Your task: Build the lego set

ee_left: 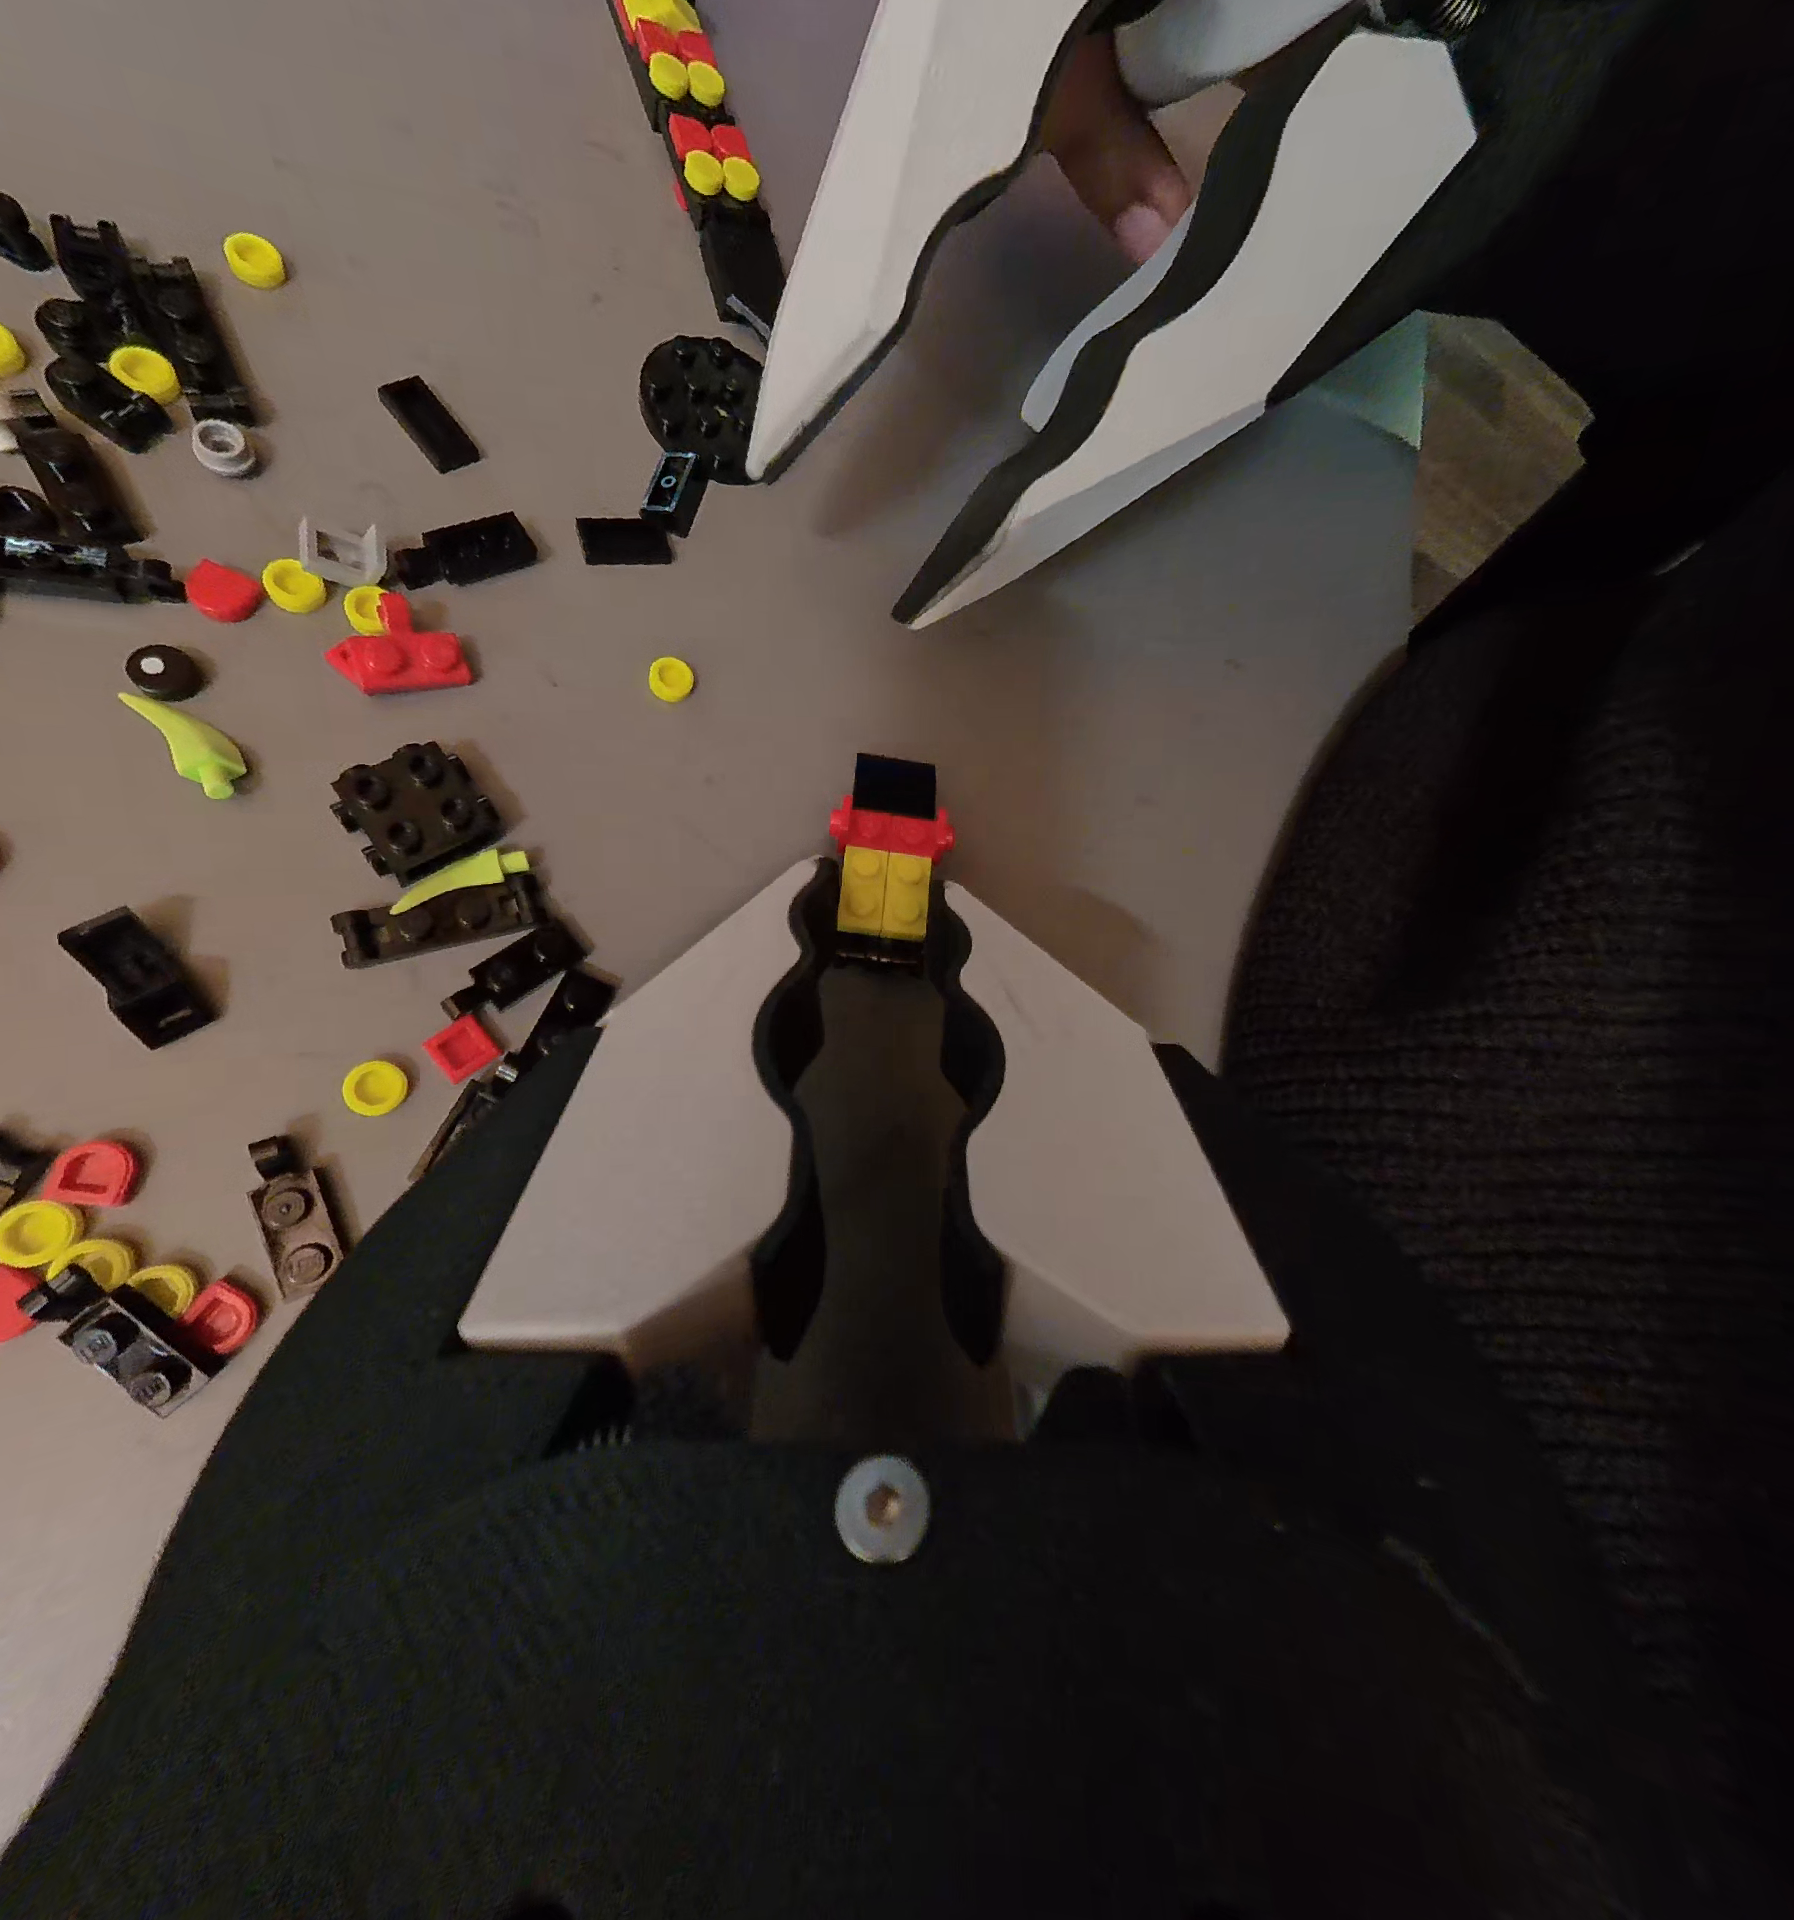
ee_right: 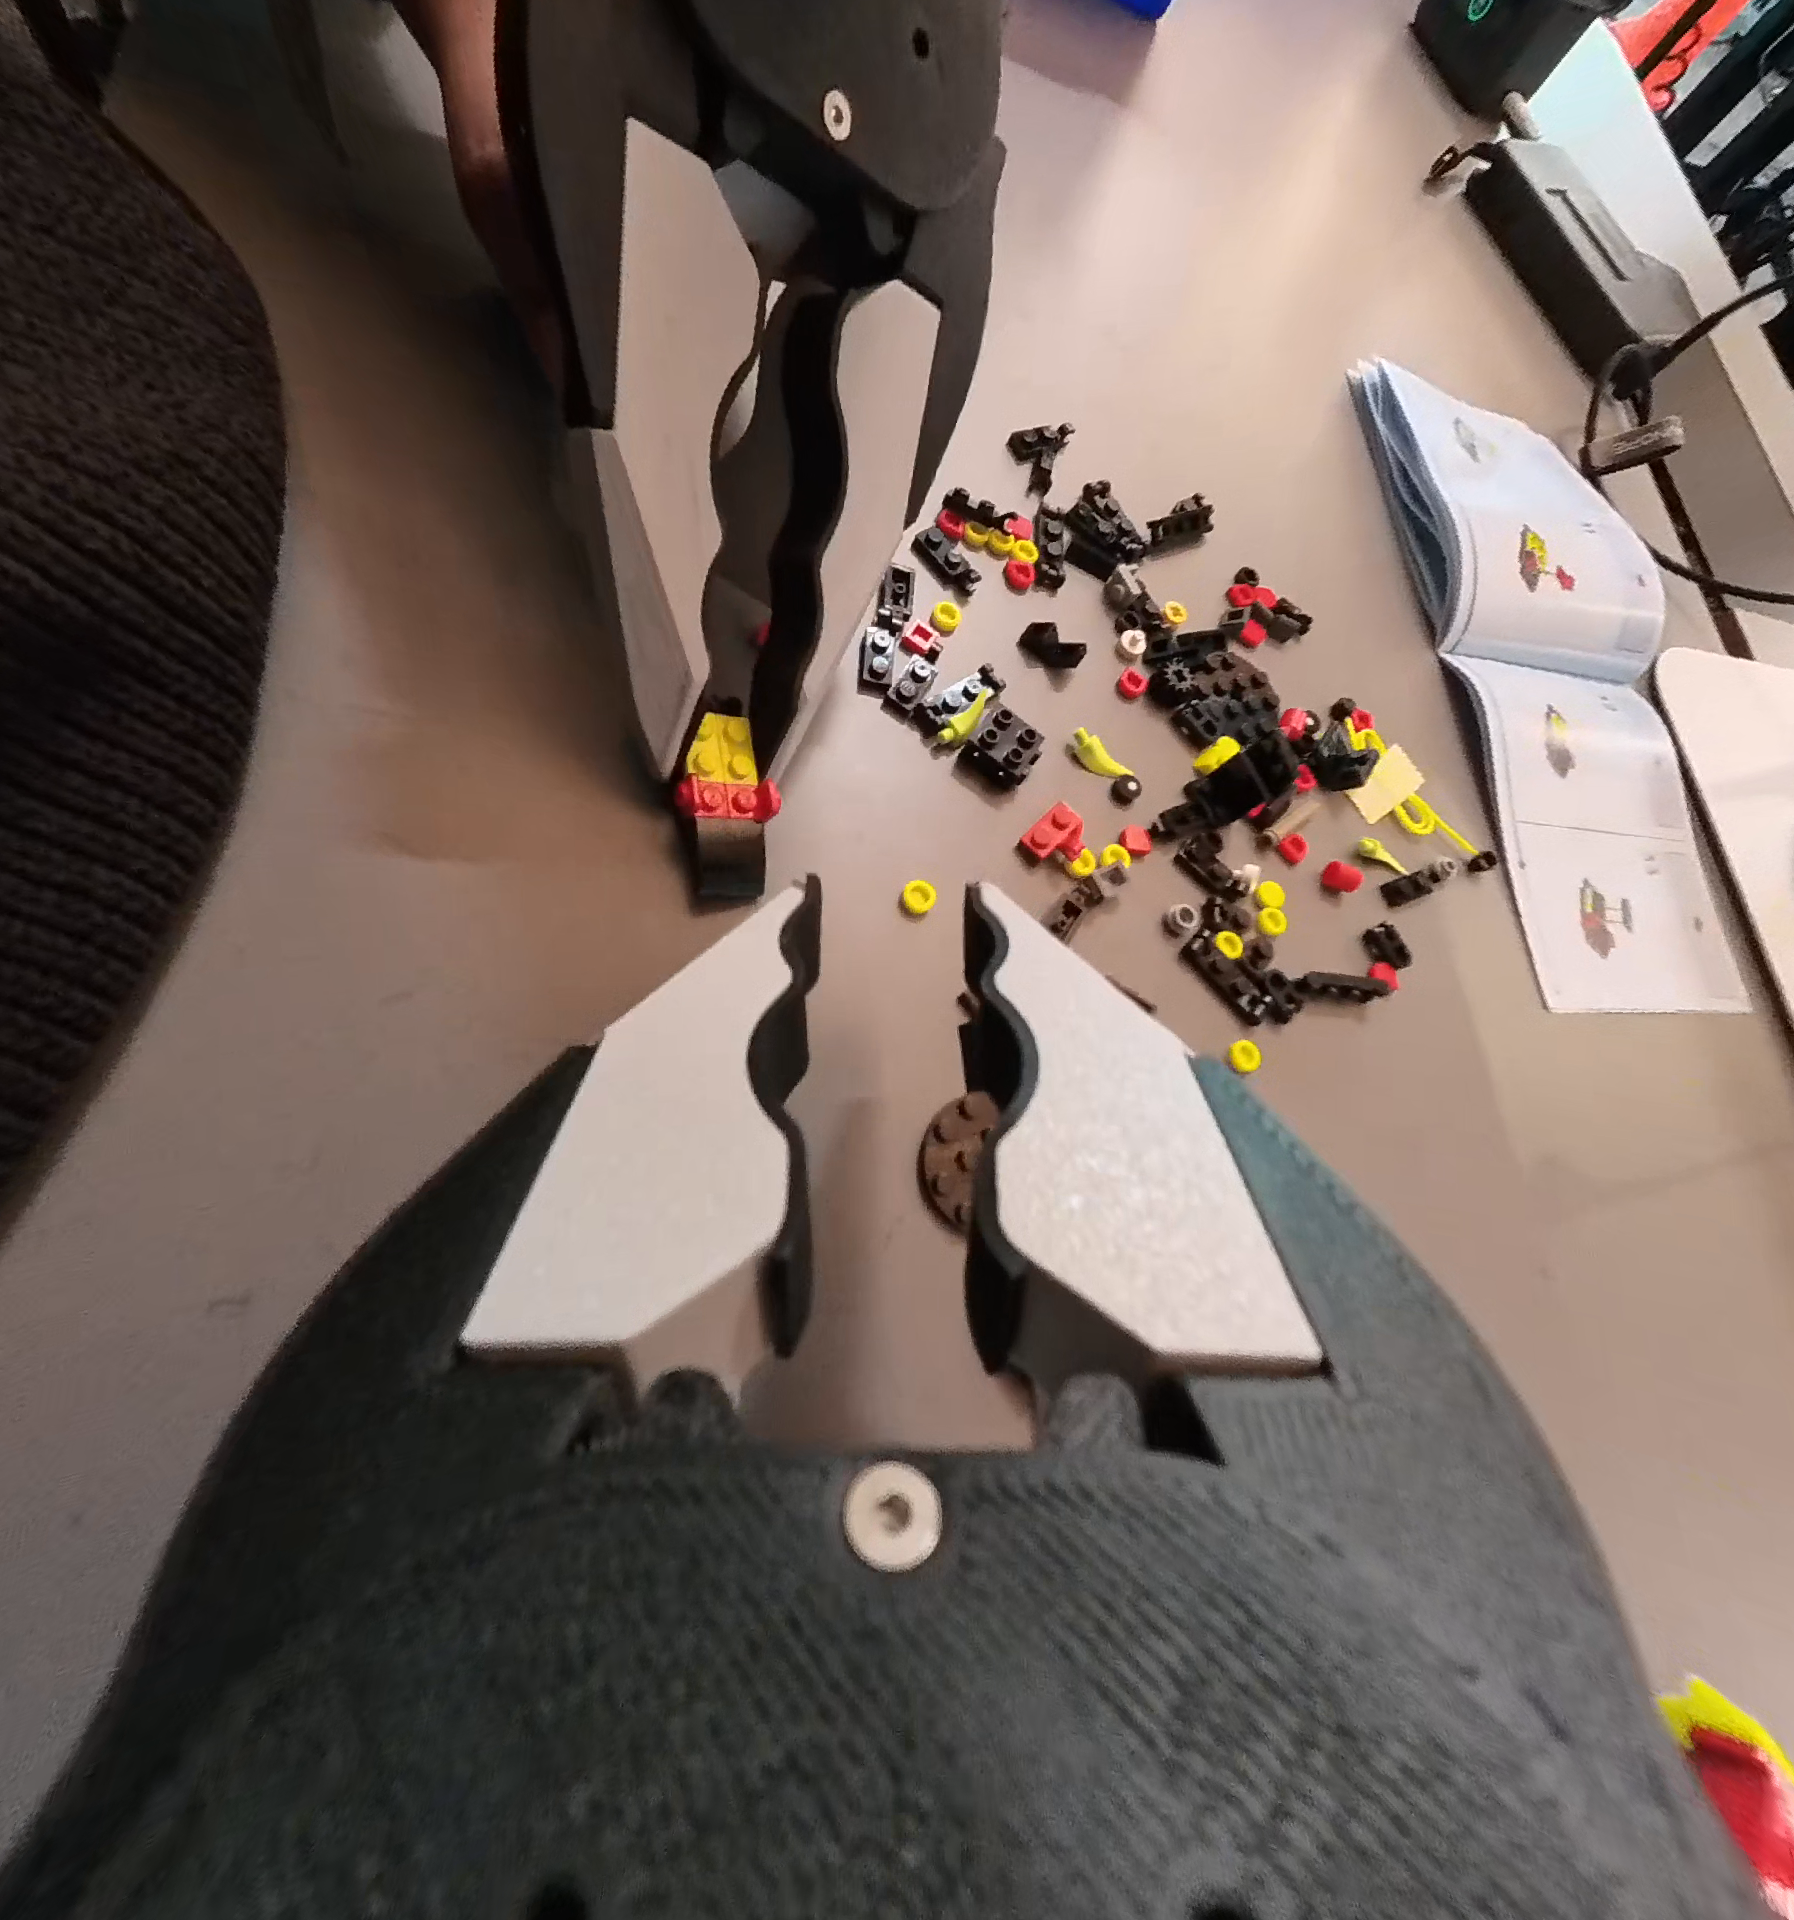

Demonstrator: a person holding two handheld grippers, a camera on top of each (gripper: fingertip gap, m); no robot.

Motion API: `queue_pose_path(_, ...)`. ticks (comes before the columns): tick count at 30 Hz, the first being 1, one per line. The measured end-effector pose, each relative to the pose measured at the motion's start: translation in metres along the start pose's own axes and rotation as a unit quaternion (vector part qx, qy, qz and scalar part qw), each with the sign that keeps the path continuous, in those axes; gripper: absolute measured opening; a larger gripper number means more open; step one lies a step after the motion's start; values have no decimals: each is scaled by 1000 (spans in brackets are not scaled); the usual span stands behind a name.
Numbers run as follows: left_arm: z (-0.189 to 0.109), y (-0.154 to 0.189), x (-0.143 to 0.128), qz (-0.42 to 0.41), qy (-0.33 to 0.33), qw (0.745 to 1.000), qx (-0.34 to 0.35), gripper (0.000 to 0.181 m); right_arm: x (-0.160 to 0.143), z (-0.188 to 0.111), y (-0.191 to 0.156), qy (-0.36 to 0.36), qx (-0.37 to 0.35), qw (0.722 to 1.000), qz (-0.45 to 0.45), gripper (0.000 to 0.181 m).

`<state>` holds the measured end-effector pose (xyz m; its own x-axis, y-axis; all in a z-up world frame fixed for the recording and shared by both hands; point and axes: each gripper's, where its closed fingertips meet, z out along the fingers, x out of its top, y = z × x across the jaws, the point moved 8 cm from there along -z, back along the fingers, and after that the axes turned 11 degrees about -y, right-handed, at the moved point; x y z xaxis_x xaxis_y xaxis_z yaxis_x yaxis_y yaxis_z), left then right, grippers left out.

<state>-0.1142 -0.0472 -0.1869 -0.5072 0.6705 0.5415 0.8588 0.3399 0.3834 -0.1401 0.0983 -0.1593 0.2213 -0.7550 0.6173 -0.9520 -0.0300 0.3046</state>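
Grey tabletop (ee_left: 1132, 727), left wrist view: left gripper (ee_left: 885, 883) at centre frame, clamped on small assembly (ee_left: 888, 862) of two yellow bricks, one red plate, one black piece projecting past fingertips. Loose bricks (ee_left: 249, 727) across left half. Right gripper (ee_left: 841, 540) upper right, parted, empty; round black plate (ee_left: 701, 405) partly hidden behind it.

Right wrist view: right gripper (ee_right: 888, 899) lower centre, spread, nothing held; one yellow stud (ee_right: 917, 898) just beyond tips. Instruction booklet (ee_right: 1558, 686) at right.
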Motion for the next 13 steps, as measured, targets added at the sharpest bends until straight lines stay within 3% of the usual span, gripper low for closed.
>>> queue_pose_path(13,1,1,0,8,-5,1000,7,16,0,1,0,-3,6,1000,4,24)
